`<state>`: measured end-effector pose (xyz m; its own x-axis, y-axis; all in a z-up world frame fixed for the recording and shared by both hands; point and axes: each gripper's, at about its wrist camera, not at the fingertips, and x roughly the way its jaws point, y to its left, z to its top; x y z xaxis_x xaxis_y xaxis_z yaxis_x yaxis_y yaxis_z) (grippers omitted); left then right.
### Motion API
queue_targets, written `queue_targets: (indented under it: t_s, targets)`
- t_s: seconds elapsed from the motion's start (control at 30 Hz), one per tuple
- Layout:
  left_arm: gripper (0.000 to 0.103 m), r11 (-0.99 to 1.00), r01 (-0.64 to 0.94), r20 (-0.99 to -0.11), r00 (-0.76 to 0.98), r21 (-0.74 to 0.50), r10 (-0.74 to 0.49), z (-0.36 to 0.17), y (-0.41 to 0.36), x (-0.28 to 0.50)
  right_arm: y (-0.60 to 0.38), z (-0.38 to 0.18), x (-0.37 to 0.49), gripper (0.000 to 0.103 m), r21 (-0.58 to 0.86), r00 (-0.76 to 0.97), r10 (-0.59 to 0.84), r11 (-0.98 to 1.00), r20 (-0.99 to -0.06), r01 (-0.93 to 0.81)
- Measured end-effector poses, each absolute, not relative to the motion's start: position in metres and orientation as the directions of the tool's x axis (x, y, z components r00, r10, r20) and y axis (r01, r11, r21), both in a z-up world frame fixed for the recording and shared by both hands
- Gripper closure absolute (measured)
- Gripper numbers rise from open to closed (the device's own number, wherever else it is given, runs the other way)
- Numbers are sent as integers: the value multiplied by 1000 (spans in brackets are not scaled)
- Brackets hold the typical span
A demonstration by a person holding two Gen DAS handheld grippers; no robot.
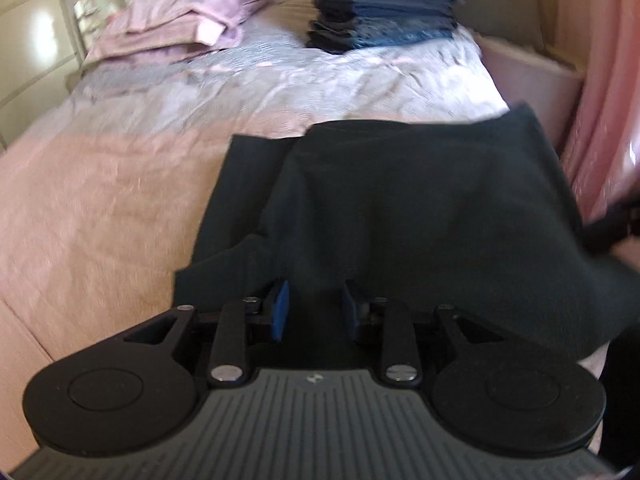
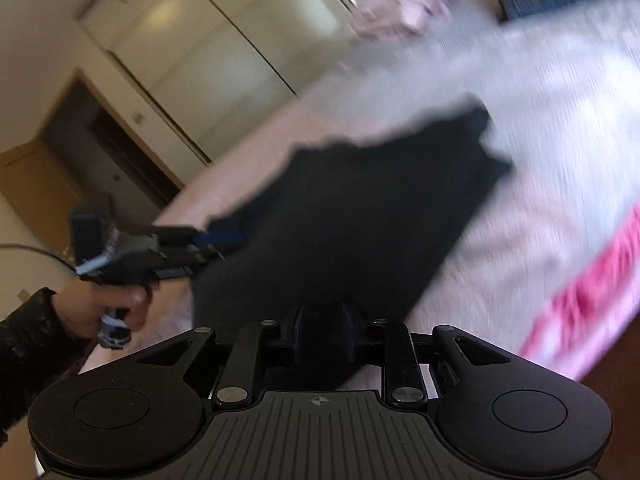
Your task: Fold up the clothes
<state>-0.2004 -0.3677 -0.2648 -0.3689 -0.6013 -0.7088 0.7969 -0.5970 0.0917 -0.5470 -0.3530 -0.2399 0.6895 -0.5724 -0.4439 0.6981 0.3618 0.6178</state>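
We are looking at the left gripper (image 1: 314, 304) first: blue pads (image 1: 282, 310) are standing a little apart, with the near edge of the dark garment (image 1: 400, 208) draped between and over them. We are not seeing the pads press the cloth, so we are reading it as loose, not gripped.

Right gripper (image 2: 322, 326): jaws are likewise slightly parted, with dark fabric sitting in the gap. It's dark and blurred there; we are calling it released, with low confidence.

The garment is lying partly folded on the pink bedspread (image 1: 100, 208), running from 6 o'clock toward 12 in the left wrist view and from 6 toward 1 in the right wrist view. Its long axis is running away from both grippers. Both are sitting at its near edge, and we cannot tell which is nearer. In the right wrist view the left hand (image 2: 108, 300) is sitting at 9 o'clock, beside the cloth's left edge.

Further out, a stack of folded blue clothes (image 1: 384, 4) is sitting at 12 o'clock, with a folded lilac blanket (image 1: 188, 12) at 11.

We are judging the next move as a re-grip at the near edge, or a carry to the stack.
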Motion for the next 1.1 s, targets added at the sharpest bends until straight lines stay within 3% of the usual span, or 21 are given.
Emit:
queue_targets:
  t_s: [0.17, 0.23, 0.3, 0.33, 0.43, 0.5, 0.63, 0.77, 1.1]
  targets:
    - [77, -573, 795, -684, -306, 198, -662, -242, -352, -192, -334, -220, -542, 75, 524, 663, -575, 418, -479, 742]
    - [77, -575, 786, -686, -290, 227, -667, -240, -341, -190, -322, -212, -537, 65, 503, 683, -570, 468, -456, 727]
    - [76, -587, 771, -705, -273, 247, -655, -244, -331, -189, -319, -217, -526, 34, 493, 699, -544, 496, -465, 714]
    - [76, -591, 761, -712, -258, 266, -653, -247, -327, -190, -317, -219, -520, 32, 489, 706, -531, 510, -469, 708]
    - [76, -591, 746, -708, -235, 308, -666, -245, -313, -188, -321, -229, -506, 32, 483, 674, -501, 471, -542, 738]
    - [75, -593, 731, -696, -229, 338, -680, -239, -302, -186, -320, -222, -503, 32, 476, 678, -510, 483, -529, 735]
    - [69, -606, 678, -665, -227, 416, -711, -230, -278, -184, -304, -194, -489, 32, 284, 659, -556, 614, -507, 737]
    - [66, -645, 587, -665, -226, 490, -712, -237, -261, -191, -288, -191, -462, 32, 108, 649, -528, 725, -548, 681]
    - [62, -606, 641, -661, -197, 471, -724, -231, -249, -161, -276, -242, -395, 32, -338, 475, -541, 828, -694, 448]
